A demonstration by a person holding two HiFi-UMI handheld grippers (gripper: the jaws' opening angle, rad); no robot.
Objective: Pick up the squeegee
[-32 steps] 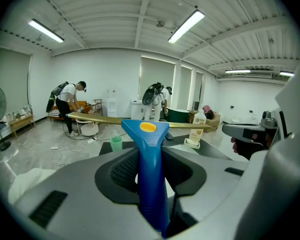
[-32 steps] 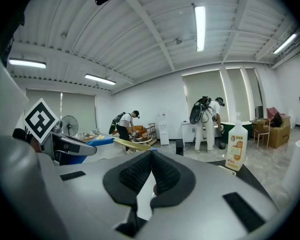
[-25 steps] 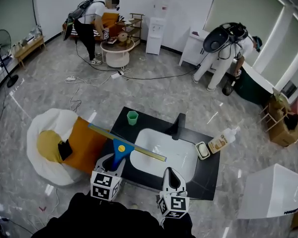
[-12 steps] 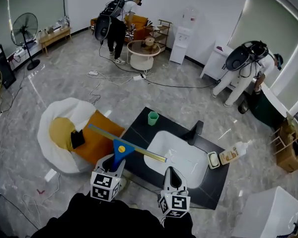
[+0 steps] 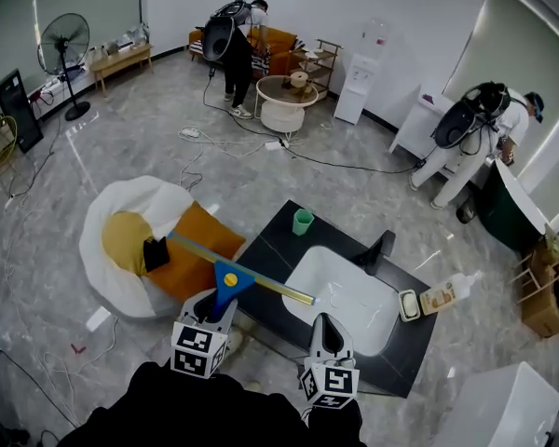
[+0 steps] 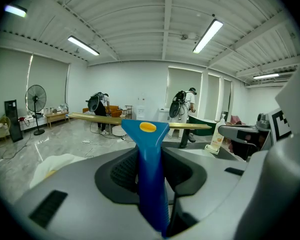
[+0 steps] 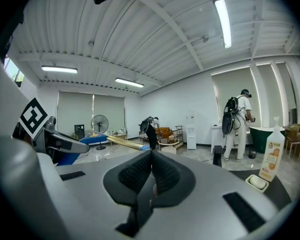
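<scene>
Lifted and gripped; by the look of it done, with nothing left but to hold steady.
Above the black counter [image 5: 275, 240] and the white beanbag [image 5: 158, 198] at its 9 o'clock, carries the squeegee [image 5: 229, 277] clear in the air, blade crosswise over the counter's 8 o'clock corner. Clamps the blue handle in the left gripper [image 5: 216, 298]; at 3 o'clock of it, shows the right gripper [image 5: 327, 322] pinched together on nothing.
</scene>
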